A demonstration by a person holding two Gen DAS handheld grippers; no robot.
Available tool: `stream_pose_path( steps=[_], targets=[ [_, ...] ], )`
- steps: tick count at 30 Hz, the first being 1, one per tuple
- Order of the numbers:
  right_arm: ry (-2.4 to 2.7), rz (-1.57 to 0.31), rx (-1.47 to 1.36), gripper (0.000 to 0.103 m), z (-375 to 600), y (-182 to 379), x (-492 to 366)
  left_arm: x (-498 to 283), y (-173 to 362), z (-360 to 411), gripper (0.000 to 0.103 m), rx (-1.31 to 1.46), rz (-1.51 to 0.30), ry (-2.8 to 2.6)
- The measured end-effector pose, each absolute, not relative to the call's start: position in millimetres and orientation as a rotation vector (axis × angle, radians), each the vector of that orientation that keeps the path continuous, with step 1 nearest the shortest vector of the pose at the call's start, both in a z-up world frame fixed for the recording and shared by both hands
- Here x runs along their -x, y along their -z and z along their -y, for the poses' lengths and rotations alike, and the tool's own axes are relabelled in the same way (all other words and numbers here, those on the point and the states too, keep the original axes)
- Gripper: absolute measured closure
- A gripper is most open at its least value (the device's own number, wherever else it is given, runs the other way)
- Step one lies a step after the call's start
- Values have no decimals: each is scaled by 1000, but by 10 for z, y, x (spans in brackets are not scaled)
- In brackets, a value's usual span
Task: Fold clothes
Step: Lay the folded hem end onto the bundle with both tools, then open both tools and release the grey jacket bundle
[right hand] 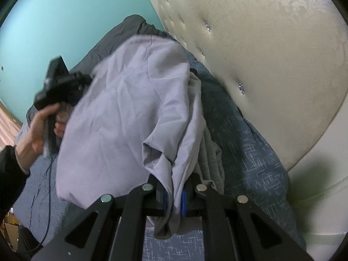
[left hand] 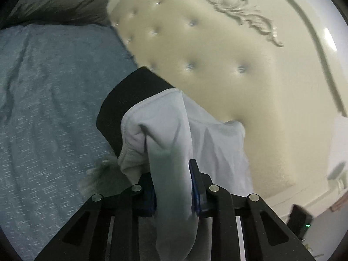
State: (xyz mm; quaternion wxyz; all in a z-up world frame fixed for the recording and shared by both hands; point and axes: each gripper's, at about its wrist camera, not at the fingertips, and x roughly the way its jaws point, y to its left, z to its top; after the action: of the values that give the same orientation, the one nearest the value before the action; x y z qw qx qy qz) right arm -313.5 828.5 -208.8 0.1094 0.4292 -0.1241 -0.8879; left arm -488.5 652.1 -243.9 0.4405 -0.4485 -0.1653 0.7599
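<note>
A pale lilac-white garment (right hand: 121,117) hangs lifted over the bed, stretched between both grippers. My right gripper (right hand: 174,198) is shut on a bunched edge of it, which hangs down between the blue pads. In the left wrist view the same garment (left hand: 169,134) fills the gap of my left gripper (left hand: 174,189), whose blue pads press on a thick fold. A flat black patch (left hand: 130,100) shows behind the cloth; I cannot tell what it is. In the right wrist view a hand (right hand: 37,130) holds the other gripper's body, its fingers hidden behind the cloth.
The bed has a blue mottled cover (left hand: 43,108). A cream tufted headboard (left hand: 217,54) stands close on the right. A dark grey pillow (left hand: 65,0) lies at the far end. A grey knit item (right hand: 208,152) lies under the garment. A teal wall (right hand: 65,21) is behind.
</note>
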Motion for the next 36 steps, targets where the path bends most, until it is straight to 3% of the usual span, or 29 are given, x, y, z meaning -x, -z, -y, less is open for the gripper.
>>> stream_pose_path(
  steps=[5,9,16,20,25,31,36],
  targets=[
    [2594,370,-1264,95,-8258,2013,3197,4993,2939,-6343,66,1269,464,-1922],
    [2593,344,-1256,95,-8265,1912,3235,4990,2916,-6159,57,1260,488,-1953],
    [2605,314,-1279,95,-8305,1904,3349,4662,2476,-5866,57,1145,354,-2066],
    [2583,405,-1345,94,-8391,2094,3327,4312,2307,-5956,57,1105,277,-1987],
    [2642,468,-1316,76,-8510,1971,3184,3797,2222,-6056,57,1059,141,-1934],
    [2772,313,-1210,76,-8435,1574,3034,3482,2247,-6139,57,1043,32,-1935],
    [2815,359,-1070,76,-8327,1404,3033,3315,2154,-6178,57,1024,8,-1942]
  ],
)
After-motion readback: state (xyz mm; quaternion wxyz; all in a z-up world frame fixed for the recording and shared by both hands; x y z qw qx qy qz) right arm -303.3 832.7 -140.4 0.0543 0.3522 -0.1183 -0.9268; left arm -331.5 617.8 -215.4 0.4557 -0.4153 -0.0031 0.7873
